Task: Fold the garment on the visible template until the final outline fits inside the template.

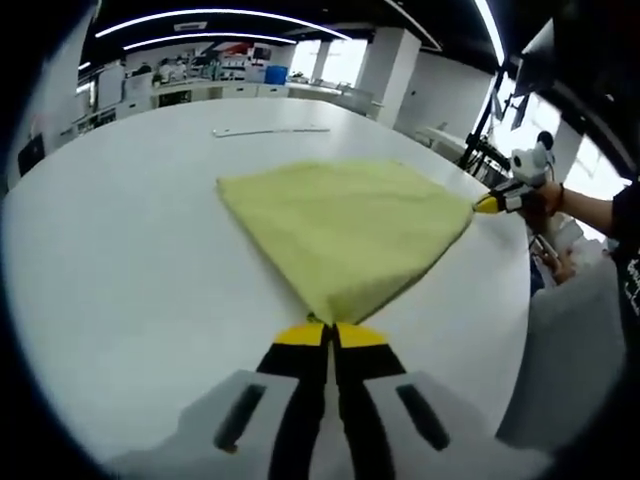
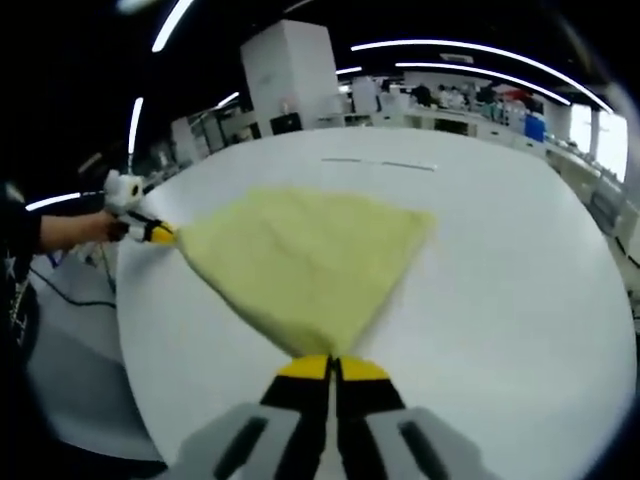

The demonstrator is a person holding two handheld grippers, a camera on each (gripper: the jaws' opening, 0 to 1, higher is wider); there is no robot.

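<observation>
Two corners of the yellow garment [image 1: 345, 230] are pinched in my tongs, one in each. In the left gripper view my left tongs [image 1: 331, 333] have their yellow-tipped jaws pressed together on the near corner, and the cloth fans out ahead of them across the white tabletop [image 1: 120, 260]. Off to the right of those tongs, at the cloth's far point, my right tongs [image 1: 492, 203] clamp the other corner, with my hand [image 1: 548, 195] behind them.

In the right gripper view it mirrors: my right tongs [image 2: 331, 367] grip the corner just ahead of the jaws, and the left tongs [image 2: 158, 235] hold the corner out to the left.

I judge that I hold it this way to keep one edge taut between the two tongs, so I can carry that edge over in a clean fold rather than dragging a slack heap.

The garment looks like a soft, matte, slightly napped fabric, already doubled into a rough triangle or kite shape, lying mostly flat, with faint creases. The tabletop is smooth, pale and rounded at its edge. Beyond the cloth, far ahead of both tongs, a thin line [image 1: 270, 131] marks the tabletop; I take it for part of the template, though I cannot tell its full outline.
</observation>
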